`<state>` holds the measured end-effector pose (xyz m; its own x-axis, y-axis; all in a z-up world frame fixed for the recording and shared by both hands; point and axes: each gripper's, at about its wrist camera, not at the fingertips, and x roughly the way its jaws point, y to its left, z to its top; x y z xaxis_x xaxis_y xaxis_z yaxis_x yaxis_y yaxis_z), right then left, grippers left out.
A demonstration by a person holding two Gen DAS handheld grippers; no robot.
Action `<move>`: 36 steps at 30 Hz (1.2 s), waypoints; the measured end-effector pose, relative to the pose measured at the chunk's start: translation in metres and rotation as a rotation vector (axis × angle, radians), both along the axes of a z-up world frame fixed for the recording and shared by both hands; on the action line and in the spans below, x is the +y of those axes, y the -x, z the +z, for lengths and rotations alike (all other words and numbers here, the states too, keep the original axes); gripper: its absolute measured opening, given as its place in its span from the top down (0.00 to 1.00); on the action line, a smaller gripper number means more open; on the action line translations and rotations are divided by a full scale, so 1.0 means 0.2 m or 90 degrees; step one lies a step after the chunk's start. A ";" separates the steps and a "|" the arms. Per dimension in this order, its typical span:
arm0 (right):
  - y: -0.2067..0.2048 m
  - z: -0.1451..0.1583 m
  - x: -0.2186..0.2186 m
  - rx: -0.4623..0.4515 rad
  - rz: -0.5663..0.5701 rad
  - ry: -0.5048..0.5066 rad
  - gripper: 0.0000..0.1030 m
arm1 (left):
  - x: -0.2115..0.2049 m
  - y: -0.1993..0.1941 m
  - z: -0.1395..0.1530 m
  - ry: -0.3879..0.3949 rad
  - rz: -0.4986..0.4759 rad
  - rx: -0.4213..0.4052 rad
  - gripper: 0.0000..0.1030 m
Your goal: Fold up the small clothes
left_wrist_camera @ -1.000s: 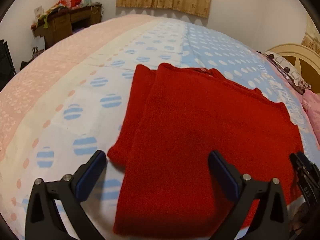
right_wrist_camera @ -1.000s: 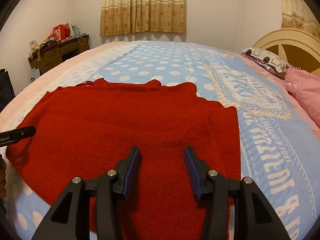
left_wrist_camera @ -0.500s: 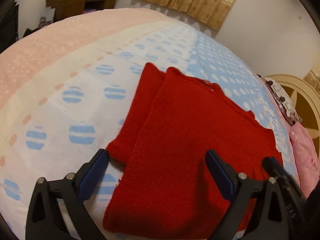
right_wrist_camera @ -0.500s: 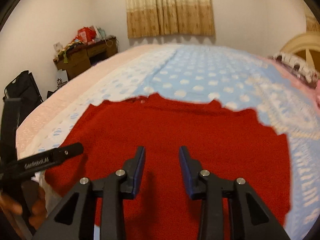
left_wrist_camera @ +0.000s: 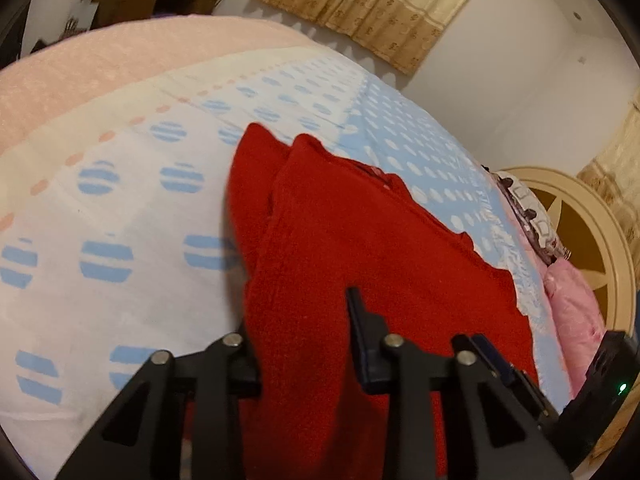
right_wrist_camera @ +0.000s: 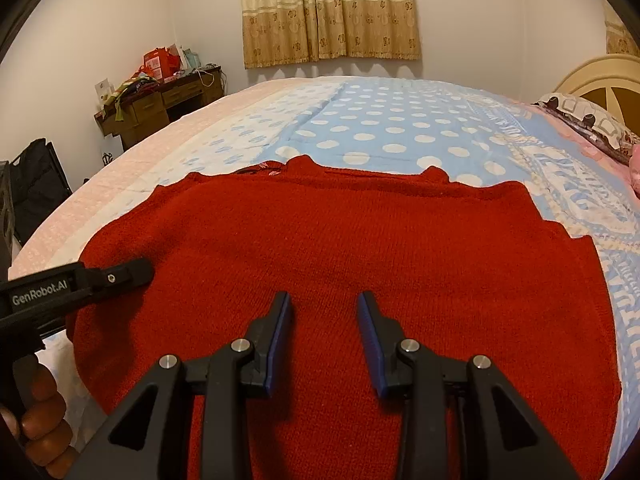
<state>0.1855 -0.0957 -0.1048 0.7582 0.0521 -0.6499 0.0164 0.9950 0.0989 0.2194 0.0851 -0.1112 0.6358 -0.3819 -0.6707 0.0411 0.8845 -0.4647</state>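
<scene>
A red knitted sweater point(right_wrist_camera: 360, 248) lies flat on the bed with its sleeves folded in. It also shows in the left wrist view point(left_wrist_camera: 360, 264). My left gripper point(left_wrist_camera: 298, 322) has its jaws closed around the sweater's near left edge, with red cloth between the fingers. From the right wrist view the left gripper point(right_wrist_camera: 120, 276) sits at the sweater's left edge. My right gripper point(right_wrist_camera: 324, 312) is open and hovers low over the sweater's near middle, holding nothing. It shows in the left wrist view point(left_wrist_camera: 504, 372) at the lower right.
The bed point(right_wrist_camera: 400, 128) has a blue polka-dot and pink cover. A headboard point(right_wrist_camera: 592, 76) and pillows point(right_wrist_camera: 588, 120) are at the right. A cluttered wooden desk point(right_wrist_camera: 160, 100) stands by the far left wall. Curtains point(right_wrist_camera: 328, 12) hang behind.
My left gripper has closed from wide open onto the sweater's left edge and tilted. My right gripper has shifted left over the sweater and stays open.
</scene>
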 end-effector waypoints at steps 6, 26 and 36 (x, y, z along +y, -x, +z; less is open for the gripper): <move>-0.01 0.00 -0.03 0.005 0.004 -0.028 0.64 | -0.10 0.03 0.10 -0.064 -0.003 -0.040 0.78; 0.14 0.00 -0.62 -0.005 -0.079 -0.255 0.64 | -0.85 0.24 0.15 -0.343 -0.241 -0.199 0.79; 0.09 0.05 -0.79 -0.033 -0.002 -0.521 0.35 | -0.89 0.27 0.12 -0.371 -0.248 -0.221 0.78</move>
